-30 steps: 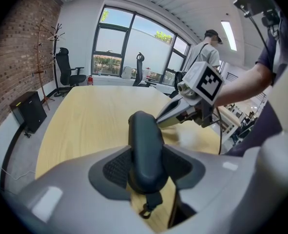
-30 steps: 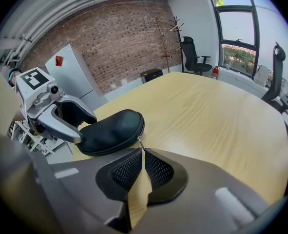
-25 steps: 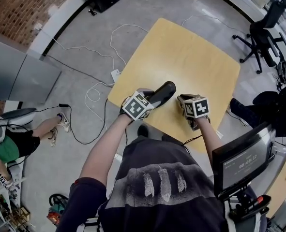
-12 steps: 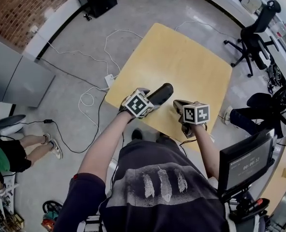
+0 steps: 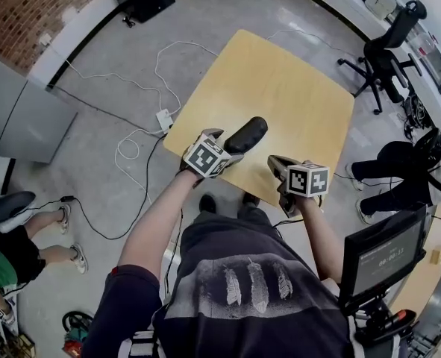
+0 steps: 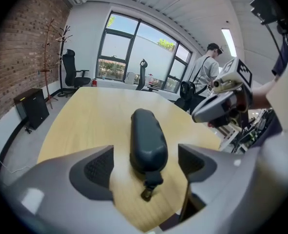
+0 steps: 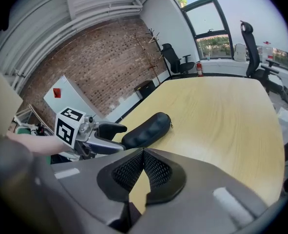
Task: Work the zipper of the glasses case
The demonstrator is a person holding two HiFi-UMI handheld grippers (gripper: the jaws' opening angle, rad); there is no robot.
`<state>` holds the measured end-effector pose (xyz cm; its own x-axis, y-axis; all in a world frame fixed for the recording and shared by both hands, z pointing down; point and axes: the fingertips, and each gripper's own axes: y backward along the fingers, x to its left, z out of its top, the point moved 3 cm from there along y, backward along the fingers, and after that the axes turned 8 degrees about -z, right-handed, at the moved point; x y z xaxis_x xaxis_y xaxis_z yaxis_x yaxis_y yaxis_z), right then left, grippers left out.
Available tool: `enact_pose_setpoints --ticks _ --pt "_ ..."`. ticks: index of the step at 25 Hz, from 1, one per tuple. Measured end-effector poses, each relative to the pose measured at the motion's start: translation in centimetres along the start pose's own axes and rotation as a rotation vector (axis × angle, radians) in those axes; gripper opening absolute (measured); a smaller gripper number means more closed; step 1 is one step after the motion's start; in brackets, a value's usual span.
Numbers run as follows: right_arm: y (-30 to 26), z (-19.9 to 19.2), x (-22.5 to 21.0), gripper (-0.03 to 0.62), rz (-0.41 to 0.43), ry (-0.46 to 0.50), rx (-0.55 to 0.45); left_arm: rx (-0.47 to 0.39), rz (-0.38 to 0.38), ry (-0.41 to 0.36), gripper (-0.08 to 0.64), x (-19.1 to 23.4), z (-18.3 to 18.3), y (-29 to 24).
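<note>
So, the glasses case [image 5: 244, 135] is lying on the wooden table [image 5: 280, 73], close to the edge nearest the person, with its long side running away from the left gripper [image 6: 146, 165]. That gripper's jaws have just been opening and stand wide, one on either side of the case's near end. In the left gripper view there's a visible gap between each pad [image 6: 96, 168] and the case. So it isn't gripping anything, and the case just sits between the jaws on the table. A little dark tab [image 6: 147, 193] hangs off that near end. I can't really tell if it's the zipper pull or a strap loop.

The right gripper [image 7: 144, 167] is closed, jaws pressed together with nothing between them. It's up off the table, to the right of the case and apart from it, near the table's edge in the head view. Its own view shows the case side-on, with the left gripper at the case's end.

Off to the side, a black office chair [image 5: 388, 47] stands on the floor past the table's far right corner.
</note>
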<state>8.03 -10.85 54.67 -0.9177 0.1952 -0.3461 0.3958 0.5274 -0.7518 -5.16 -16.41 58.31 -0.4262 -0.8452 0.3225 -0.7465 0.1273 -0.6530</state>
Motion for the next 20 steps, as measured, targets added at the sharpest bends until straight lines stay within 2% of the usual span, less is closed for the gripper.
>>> enact_pose_setpoints --ticks 2,5,9,11,12,13,14,15,20 --pt "0.5 0.2 0.1 0.002 0.023 -0.037 -0.026 -0.046 0.017 0.003 0.402 0.4 0.7 0.6" --pt "1.4 1.0 0.9 0.002 0.08 -0.049 -0.075 -0.183 0.052 0.025 0.402 0.5 2.3 3.1" --pt "3.0 3.1 3.3 0.002 0.178 -0.062 -0.141 -0.357 0.137 0.056 0.373 -0.4 3.6 10.0" --pt "3.3 4.1 4.1 0.002 0.227 -0.076 -0.172 -0.414 0.183 0.067 0.342 -1.2 3.3 12.8" --pt "3.4 4.4 4.4 0.002 0.253 -0.079 -0.185 -0.432 0.208 0.07 0.304 -1.7 2.9 14.0" --pt "3.5 4.6 4.9 0.002 0.279 -0.078 -0.196 -0.448 0.239 0.07 0.223 -2.2 2.5 15.0" --pt "3.6 4.7 5.2 0.002 0.305 -0.072 -0.206 -0.468 0.275 0.07 0.076 -2.8 2.1 15.9" --pt "4.0 4.7 5.6 0.002 0.328 -0.061 -0.216 -0.492 0.304 0.073 0.0 -3.5 1.9 16.7" --pt "8.6 5.0 5.2 0.002 0.442 -0.058 -0.273 -0.561 0.335 0.135 0.0 -9.4 3.4 18.7"
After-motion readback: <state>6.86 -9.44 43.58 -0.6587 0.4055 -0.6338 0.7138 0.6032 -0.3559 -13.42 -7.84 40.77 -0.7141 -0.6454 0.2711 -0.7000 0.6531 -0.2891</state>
